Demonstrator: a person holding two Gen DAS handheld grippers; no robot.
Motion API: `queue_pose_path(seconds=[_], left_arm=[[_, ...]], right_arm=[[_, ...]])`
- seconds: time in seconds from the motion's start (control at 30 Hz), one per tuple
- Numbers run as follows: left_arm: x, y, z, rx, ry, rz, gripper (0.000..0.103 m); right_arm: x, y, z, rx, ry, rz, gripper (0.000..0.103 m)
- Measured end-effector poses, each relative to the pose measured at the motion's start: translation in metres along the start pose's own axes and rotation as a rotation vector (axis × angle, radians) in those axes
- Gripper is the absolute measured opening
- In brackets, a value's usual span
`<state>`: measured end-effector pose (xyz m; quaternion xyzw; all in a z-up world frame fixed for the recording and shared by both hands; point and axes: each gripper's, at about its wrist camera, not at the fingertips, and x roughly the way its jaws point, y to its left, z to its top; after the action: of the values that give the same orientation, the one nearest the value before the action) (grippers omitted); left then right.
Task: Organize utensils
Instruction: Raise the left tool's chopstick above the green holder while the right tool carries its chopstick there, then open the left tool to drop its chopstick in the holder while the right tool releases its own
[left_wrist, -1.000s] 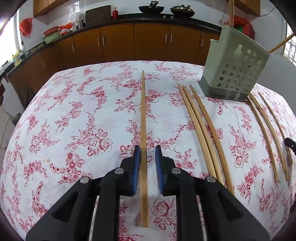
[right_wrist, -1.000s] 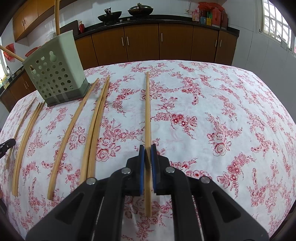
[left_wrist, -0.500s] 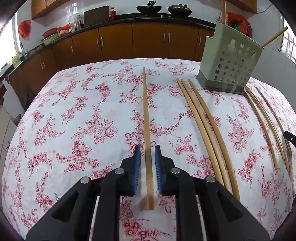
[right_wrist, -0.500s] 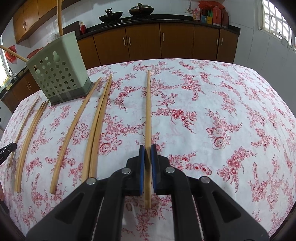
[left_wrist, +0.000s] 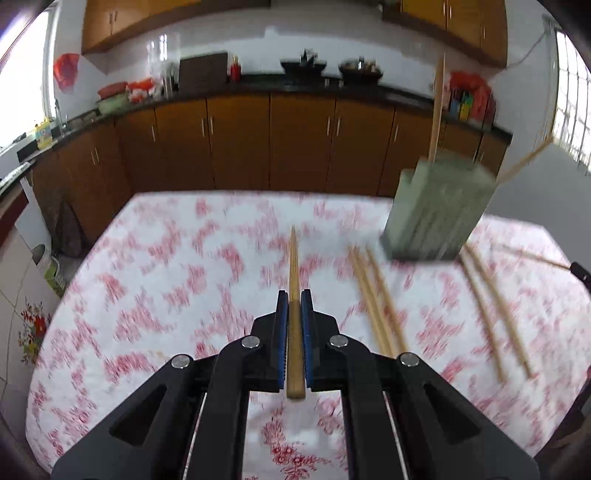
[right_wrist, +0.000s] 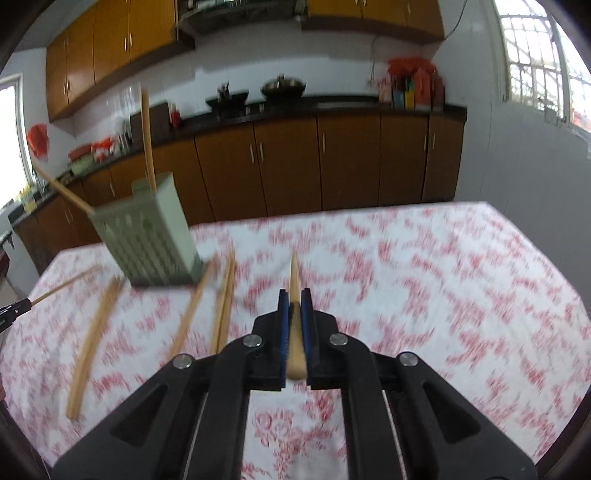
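Both views are motion-blurred; the floral tablecloth (left_wrist: 155, 280) smears into red streaks and the holes in the green holder (left_wrist: 437, 214) can't be made out. Loose chopsticks (left_wrist: 376, 295) on the cloth are soft-edged, so an exact count is hard.

The left gripper (left_wrist: 294, 312) is clamped narrow on a chopstick (left_wrist: 294, 266), blue pads touching both sides, the blunt end poking back between the black arms and the thin end pointing toward the cabinets (left_wrist: 240, 144). Whether its tip touches the cloth can't be told.

The right gripper (right_wrist: 294, 312) is likewise pinched on a second chopstick (right_wrist: 294, 273), pale wood, tapered, sharp against the blur.

The holder stands near the far table edge, between the two grippers, with two chopsticks (right_wrist: 147, 140) sticking out, one upright, one leaning outward.
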<state>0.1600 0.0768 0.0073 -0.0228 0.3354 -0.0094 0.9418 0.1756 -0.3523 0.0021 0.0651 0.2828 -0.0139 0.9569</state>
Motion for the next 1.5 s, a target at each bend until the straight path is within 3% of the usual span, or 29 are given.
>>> queue_pose_path(seconds=[0.3,0.63,0.83,1.13,1.27,1.5], left_arm=[[-0.039,0.0,0.044,-0.047,-0.159,-0.037,0.007],[-0.046,-0.008,0.054,-0.033,-0.185,-0.043,0.007],[-0.074,-0.025,0.074,0.003,-0.223,-0.126,0.007],[-0.112,-0.068,0.109,0.026,-0.292,-0.268,0.007],[-0.115,-0.084,0.127,0.023,-0.339,-0.28,0.007],[-0.097,-0.098,0.154,0.006,-0.418,-0.215,0.007]], right_arm=[[-0.023,-0.009,0.035,0.039,-0.106,0.008,0.008],[-0.031,0.0,0.046,0.025,-0.121,0.034,0.008],[-0.056,0.017,0.074,0.027,-0.137,0.16,0.008],[-0.094,0.056,0.124,0.018,-0.267,0.33,0.008],[-0.094,0.07,0.141,0.031,-0.325,0.341,0.008],[-0.06,0.089,0.163,0.052,-0.4,0.291,0.008]])
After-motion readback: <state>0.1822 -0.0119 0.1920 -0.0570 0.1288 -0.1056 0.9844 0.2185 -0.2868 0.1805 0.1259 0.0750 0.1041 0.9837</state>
